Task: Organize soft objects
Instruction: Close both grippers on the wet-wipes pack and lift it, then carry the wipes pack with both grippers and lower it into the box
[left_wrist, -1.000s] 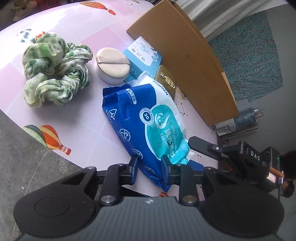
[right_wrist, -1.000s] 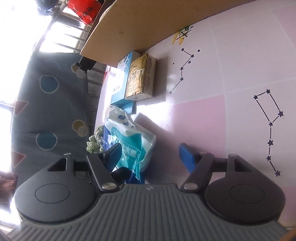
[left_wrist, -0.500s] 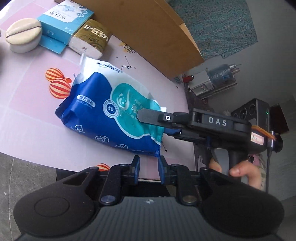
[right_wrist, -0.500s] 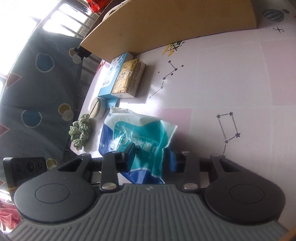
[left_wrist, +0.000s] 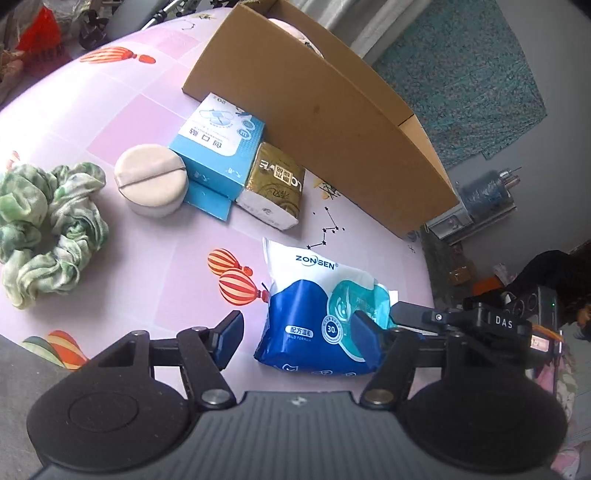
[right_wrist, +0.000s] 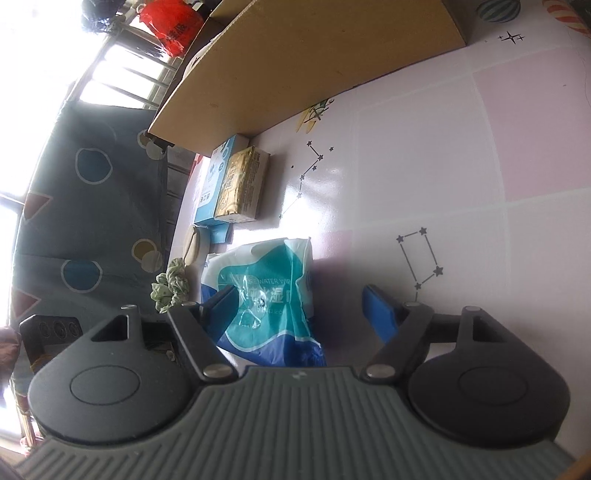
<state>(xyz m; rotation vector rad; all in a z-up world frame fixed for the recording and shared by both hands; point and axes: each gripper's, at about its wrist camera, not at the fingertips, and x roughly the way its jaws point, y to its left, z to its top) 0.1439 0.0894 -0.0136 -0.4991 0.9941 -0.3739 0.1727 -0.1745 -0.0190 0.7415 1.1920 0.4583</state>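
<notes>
A blue and teal wet-wipes pack (left_wrist: 325, 317) lies on the pink table, near its front edge. My left gripper (left_wrist: 299, 332) is open, with the pack's lower end between its fingers. My right gripper (right_wrist: 299, 306) is open too, around the pack (right_wrist: 266, 295) from the other side; it shows in the left wrist view (left_wrist: 424, 317) at the pack's right end. A green scrunchie (left_wrist: 48, 225), a round beige puff (left_wrist: 149, 179), a blue box (left_wrist: 221, 144) and a gold tissue pack (left_wrist: 275, 184) lie further back.
An open cardboard box (left_wrist: 332, 110) stands behind the items, along the table's back. The table edge (left_wrist: 421, 240) drops off at the right. A dark curtain with dots (right_wrist: 92, 184) hangs beyond the table's far side in the right wrist view.
Both grippers have opened wide. The right gripper, shut on the pack half a second ago, has let it go. The left gripper swung back to face the items.
</notes>
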